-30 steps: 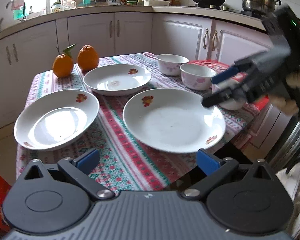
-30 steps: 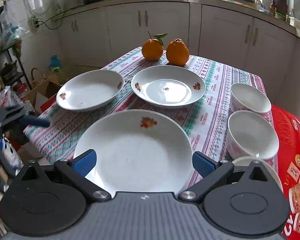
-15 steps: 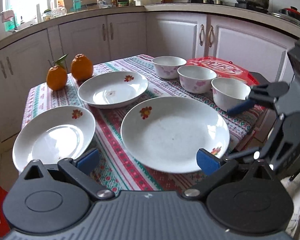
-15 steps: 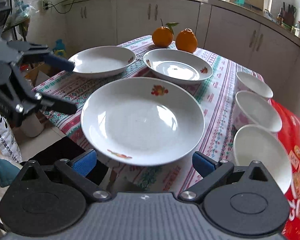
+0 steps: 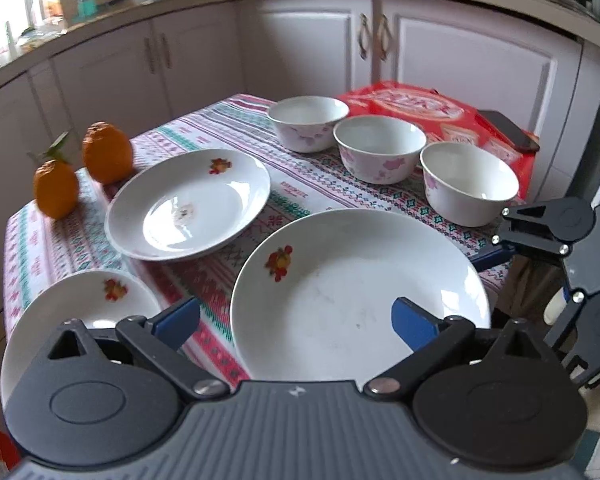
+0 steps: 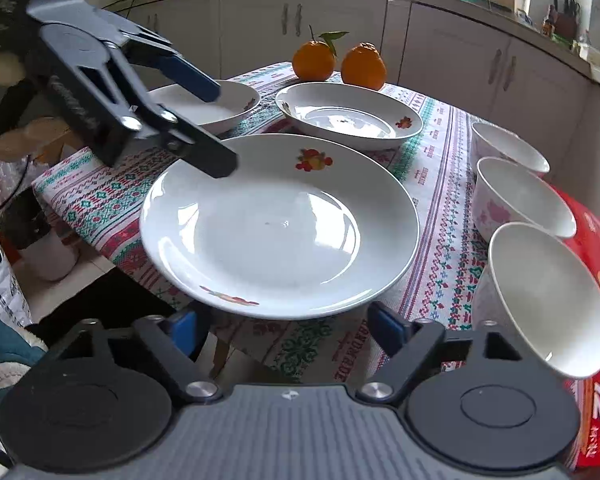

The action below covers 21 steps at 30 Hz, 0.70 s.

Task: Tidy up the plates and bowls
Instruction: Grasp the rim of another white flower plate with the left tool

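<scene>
Right now both grippers, left gripper (image 5: 296, 318) & right gripper (image 6: 286, 326), hang w/ jaws spread, holding nothing, around the big plate (image 6: 278, 222) at the table's (image 6: 436, 184) near edge. Best bet imo: pinch its rim square, lift level, then stack it on the mid plate (image 6: 348, 116).

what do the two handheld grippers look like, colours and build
Both match. The left gripper and right gripper each have a grey ribbed body, two round black discs, black linkage arms with silver pivot bolts, and blue pads on the fingers. A small white mark sits at the centre of the body's front edge. No cables or sleeves show clearly.
</scene>
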Motion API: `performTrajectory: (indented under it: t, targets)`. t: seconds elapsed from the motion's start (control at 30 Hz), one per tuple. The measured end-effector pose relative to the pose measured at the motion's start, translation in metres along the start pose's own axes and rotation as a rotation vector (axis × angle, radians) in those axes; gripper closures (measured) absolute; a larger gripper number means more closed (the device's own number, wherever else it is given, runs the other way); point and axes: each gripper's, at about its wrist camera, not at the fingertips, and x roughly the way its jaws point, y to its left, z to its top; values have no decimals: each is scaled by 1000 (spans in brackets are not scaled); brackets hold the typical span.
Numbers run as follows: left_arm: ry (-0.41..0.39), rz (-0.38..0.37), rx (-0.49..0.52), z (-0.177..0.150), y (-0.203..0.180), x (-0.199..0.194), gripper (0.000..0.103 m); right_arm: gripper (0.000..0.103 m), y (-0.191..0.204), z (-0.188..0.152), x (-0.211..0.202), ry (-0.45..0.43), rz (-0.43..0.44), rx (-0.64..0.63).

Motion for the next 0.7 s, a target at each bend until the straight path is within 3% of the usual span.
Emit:
performTrajectory:
  t: [0.33, 0.4, 0.47, 0.7]
  targets:
    - [117, -79, 30, 22, 20, 44, 14, 16, -3, 2, 6, 1, 35, -10]
    - [154, -102, 18, 26, 24, 52, 25, 16, -4, 3, 6, 0, 44, -17]
    - [187, -124, 14, 28, 26, 57, 31, 16, -4, 3, 7, -1, 53, -24]
    - [272, -191, 24, 36, 33, 70, 34, 16, -6, 4, 9, -2, 72, -31]
